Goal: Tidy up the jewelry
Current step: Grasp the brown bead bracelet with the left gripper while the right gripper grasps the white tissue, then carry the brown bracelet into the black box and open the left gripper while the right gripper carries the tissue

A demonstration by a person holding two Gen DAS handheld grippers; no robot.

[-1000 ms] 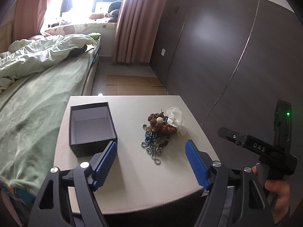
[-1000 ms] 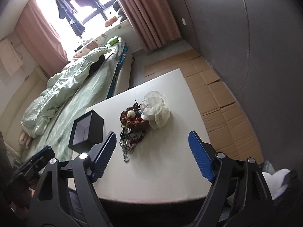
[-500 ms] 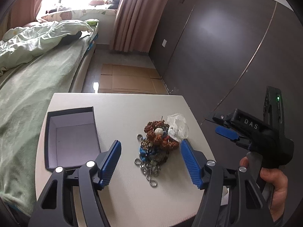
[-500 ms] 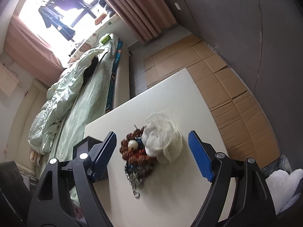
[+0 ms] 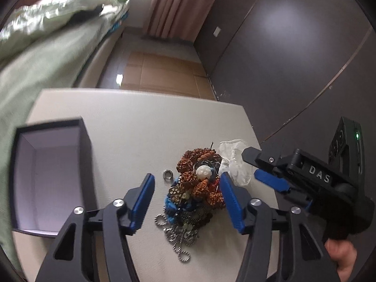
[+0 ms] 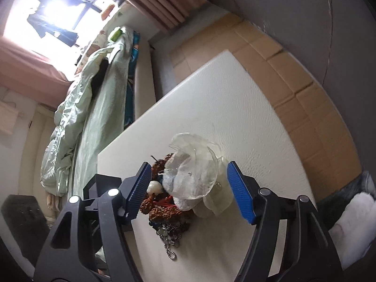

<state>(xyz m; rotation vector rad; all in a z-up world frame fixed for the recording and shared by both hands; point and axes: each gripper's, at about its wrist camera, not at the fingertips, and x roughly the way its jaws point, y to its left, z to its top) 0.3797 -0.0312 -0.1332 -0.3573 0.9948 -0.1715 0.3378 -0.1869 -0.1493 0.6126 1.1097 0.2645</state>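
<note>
Both grippers are hanging over the jewelry pile (image 5: 195,188) in the middle of the desk (image 5: 141,122), jaws spread wide and gripping nothing. The open box (image 5: 49,176) is sitting just left of it, probably where the pieces go.

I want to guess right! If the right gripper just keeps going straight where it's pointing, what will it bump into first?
Most likely the sheer white pouch. It sits right between the open blue fingers of the right gripper, on the near edge of the jewelry pile. How far off it is can't be told exactly.
</note>
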